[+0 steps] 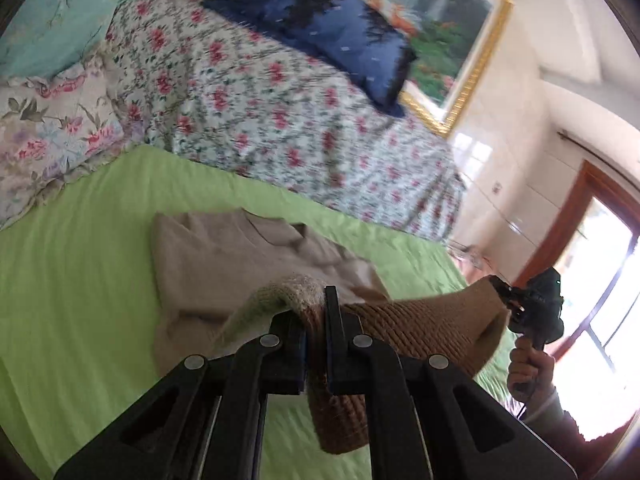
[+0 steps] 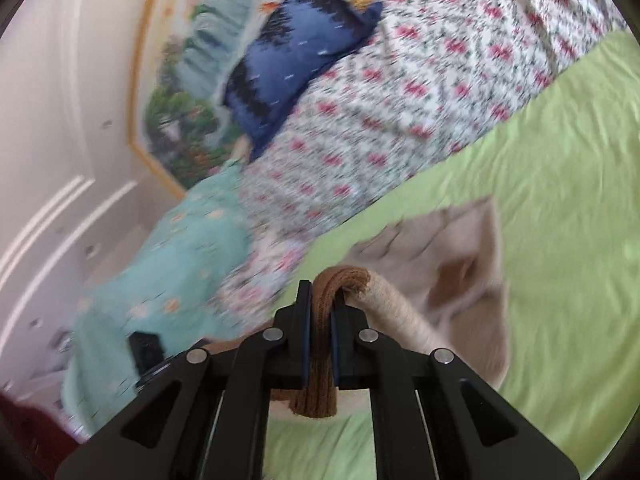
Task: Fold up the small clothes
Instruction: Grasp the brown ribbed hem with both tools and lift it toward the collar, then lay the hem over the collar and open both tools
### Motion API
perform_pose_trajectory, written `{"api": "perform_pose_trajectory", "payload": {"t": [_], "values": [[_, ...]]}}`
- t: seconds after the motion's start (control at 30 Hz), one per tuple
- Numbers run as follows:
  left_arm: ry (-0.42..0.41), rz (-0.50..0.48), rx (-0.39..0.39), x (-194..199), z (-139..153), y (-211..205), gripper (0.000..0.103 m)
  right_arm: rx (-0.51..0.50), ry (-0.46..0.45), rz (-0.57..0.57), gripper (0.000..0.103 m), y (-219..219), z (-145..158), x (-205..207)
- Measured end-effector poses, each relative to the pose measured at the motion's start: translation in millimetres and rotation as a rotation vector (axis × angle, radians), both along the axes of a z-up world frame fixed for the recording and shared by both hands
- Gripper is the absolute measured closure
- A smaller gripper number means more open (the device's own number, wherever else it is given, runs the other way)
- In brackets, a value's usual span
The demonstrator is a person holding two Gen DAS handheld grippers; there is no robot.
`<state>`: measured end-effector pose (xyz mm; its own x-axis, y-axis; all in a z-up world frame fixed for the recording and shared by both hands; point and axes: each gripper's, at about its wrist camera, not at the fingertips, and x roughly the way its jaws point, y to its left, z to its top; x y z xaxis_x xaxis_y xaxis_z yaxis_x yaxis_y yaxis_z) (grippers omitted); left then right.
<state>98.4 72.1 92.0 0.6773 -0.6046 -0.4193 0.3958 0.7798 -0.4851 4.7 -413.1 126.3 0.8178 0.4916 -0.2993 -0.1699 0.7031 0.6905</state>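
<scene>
A small beige knitted sweater [image 1: 224,264] lies on a green sheet [image 1: 80,240], its ribbed brown hem [image 1: 420,332] lifted off the bed. My left gripper [image 1: 316,308] is shut on one corner of that hem. The right gripper [image 1: 505,294], held by a hand [image 1: 528,364], clamps the other corner, so the hem stretches between them. In the right wrist view my right gripper [image 2: 320,296] is shut on a brown ribbed fold [image 2: 316,384], with the beige body [image 2: 464,272] hanging toward the sheet [image 2: 560,200].
A flowered quilt [image 1: 280,112] is heaped behind the sweater, with a blue cushion [image 1: 320,28] and a flowered pillow [image 1: 52,136] on it. A gold-framed painting [image 1: 452,40] hangs on the wall. A window [image 1: 600,280] is at right.
</scene>
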Motion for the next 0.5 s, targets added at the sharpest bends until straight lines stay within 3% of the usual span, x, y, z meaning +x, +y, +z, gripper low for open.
{"api": "perform_pose_trajectory", "payload": {"t": [0.1, 0.23, 0.5], "values": [[0.072, 0.046, -0.001, 56, -14, 1, 0.098, -0.075, 0.07, -0.054, 0.094, -2, -8, 62], [0.163, 0.093, 0.042, 130, -42, -5, 0.098, -0.088, 0.166, -0.082, 0.094, -4, -36, 128], [0.281, 0.12, 0.095, 220, -92, -11, 0.097, -0.11, 0.303, -0.116, 0.094, -16, -91, 219]]}}
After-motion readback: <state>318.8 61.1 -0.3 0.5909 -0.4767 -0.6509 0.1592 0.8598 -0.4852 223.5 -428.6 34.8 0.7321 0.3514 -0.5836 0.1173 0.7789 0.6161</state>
